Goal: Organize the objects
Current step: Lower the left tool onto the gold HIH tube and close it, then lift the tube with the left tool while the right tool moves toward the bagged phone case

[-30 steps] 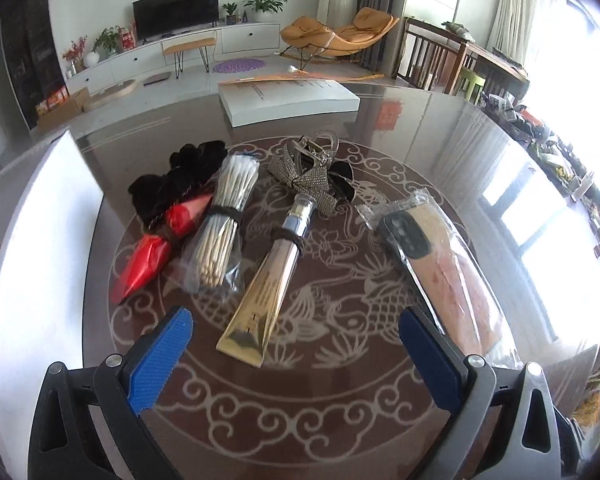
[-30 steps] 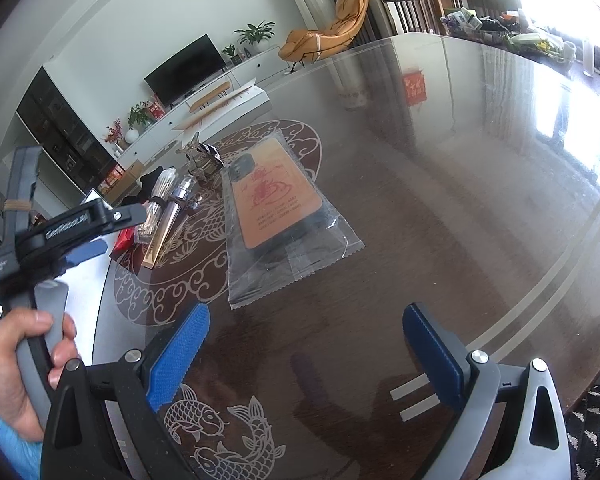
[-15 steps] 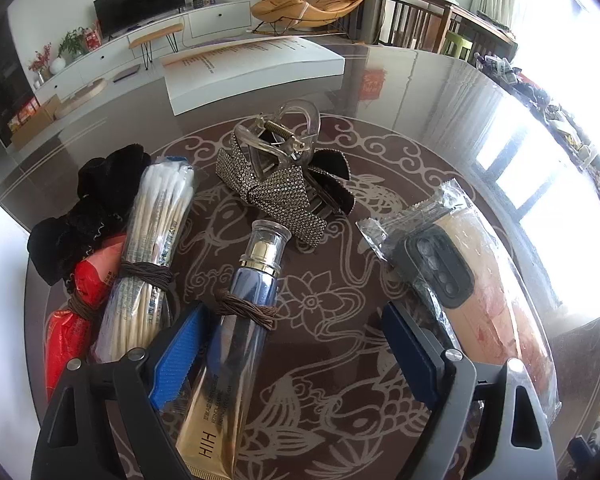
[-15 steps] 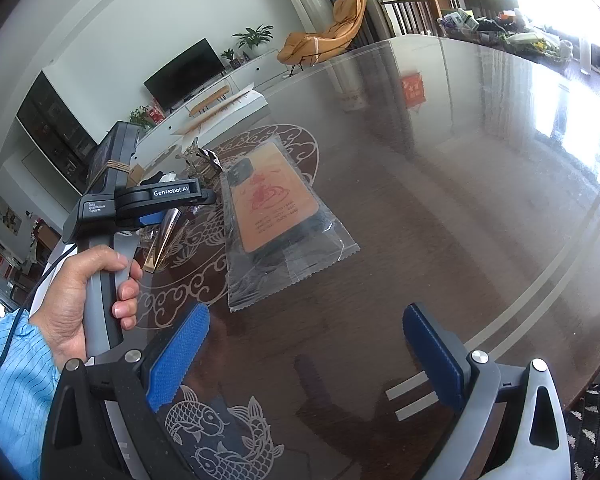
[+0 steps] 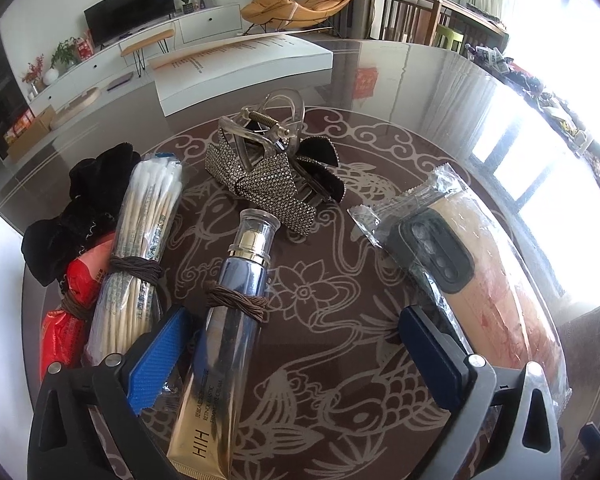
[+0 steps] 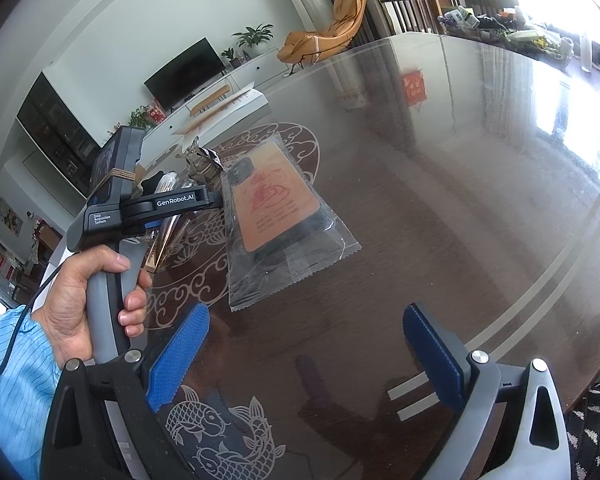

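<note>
My left gripper [image 5: 293, 316] hovers low over a row of items on the round patterned table [image 5: 380, 128]. Its jaws are opening, and a gold and blue cream tube [image 5: 228, 328] with a brown band lies between them beside the left pad, untouched. A banded bundle of cotton swabs [image 5: 140, 248], a red packet [image 5: 80, 280] and a black scrunchie [image 5: 80, 208] lie to its left. A rhinestone hair clip [image 5: 268, 164] sits beyond. A bagged phone case [image 5: 472, 280] lies on the right. My right gripper [image 6: 306, 320] is open and empty over bare table, near the phone case [image 6: 276, 196].
A white box [image 5: 236, 68] lies at the table's far edge, and another white surface [image 5: 0, 280] borders the left side. A hand [image 6: 84, 292] in a blue sleeve holds the left gripper's handle. The table edge curves close on the right.
My left gripper has come down and forward over the row of items, so the cream tube now lies between its jaws. The right gripper has not moved.
</note>
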Demonstrator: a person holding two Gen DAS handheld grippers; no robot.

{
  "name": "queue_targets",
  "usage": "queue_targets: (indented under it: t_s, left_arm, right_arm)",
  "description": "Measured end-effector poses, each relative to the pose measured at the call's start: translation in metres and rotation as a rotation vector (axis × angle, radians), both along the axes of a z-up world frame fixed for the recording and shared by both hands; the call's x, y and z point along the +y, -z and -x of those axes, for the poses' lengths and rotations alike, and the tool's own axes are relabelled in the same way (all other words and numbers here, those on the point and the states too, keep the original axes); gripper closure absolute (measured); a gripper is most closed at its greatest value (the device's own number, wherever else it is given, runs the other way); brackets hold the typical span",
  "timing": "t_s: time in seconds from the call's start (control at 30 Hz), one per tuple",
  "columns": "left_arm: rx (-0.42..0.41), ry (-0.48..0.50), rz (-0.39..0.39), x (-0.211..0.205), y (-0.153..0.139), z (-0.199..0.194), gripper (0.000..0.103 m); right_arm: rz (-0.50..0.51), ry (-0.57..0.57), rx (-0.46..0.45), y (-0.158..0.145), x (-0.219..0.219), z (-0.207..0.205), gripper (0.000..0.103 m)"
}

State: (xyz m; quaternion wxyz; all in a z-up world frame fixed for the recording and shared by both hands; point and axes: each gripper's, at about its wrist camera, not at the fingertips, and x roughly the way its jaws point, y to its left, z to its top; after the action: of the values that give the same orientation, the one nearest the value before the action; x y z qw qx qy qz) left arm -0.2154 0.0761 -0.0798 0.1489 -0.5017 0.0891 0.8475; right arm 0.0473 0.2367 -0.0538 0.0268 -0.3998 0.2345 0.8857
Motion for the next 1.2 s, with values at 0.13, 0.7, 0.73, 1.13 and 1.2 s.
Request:
queue_targets:
  t_s: [0.13, 0.7, 0.73, 1.13, 1.2]
  left_arm:
    - [0.050, -0.038, -0.009, -0.003, -0.008, -0.007, 0.037]
    - [0.093, -0.166, 0.000, -0.041, -0.010, -0.129, 0.074]
    - [0.094, -0.164, 0.001, -0.044, -0.010, -0.136, 0.074]
    - [0.115, -0.168, 0.014, -0.060, -0.006, -0.168, 0.049]
    - [0.096, -0.190, -0.003, -0.066, -0.002, -0.166, 0.018]
  right_arm:
    - [0.000, 0.003, 0.002, 0.000, 0.001, -0.001, 0.005]
    - [-0.002, 0.002, 0.003, 0.000, 0.000, -0.001, 0.005]
    - [-0.003, 0.002, 0.003, 0.000, 0.000, -0.001, 0.005]
    - [-0.010, -0.001, -0.005, 0.000, -0.002, 0.000, 0.005]
    - [-0.011, -0.002, -0.008, 0.001, -0.002, 0.000, 0.005]
